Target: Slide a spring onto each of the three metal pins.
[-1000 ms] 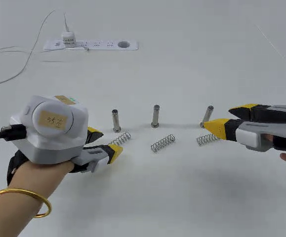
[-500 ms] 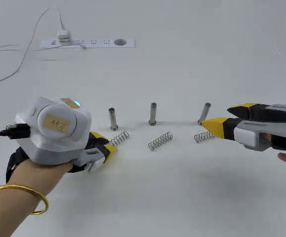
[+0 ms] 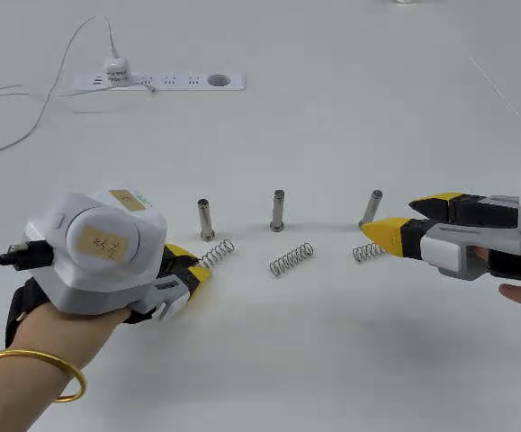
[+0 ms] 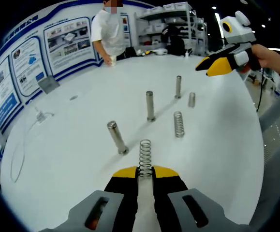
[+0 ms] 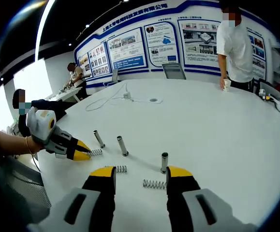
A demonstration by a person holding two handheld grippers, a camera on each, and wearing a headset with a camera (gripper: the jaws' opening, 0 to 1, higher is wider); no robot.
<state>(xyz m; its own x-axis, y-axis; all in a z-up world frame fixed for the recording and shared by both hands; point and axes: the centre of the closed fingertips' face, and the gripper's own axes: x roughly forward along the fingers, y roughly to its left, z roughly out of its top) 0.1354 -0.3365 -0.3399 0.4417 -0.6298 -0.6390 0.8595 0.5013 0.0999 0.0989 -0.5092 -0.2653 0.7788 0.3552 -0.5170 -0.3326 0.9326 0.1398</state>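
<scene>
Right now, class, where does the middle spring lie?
In the head view, the middle spring lies flat on the white table, just in front of the middle pin, between the left spring and the right spring.

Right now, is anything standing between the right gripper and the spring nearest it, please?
Nothing visible does: that spring lies on the table between the open jaws of the right gripper, a metal pin standing just beyond.
</scene>
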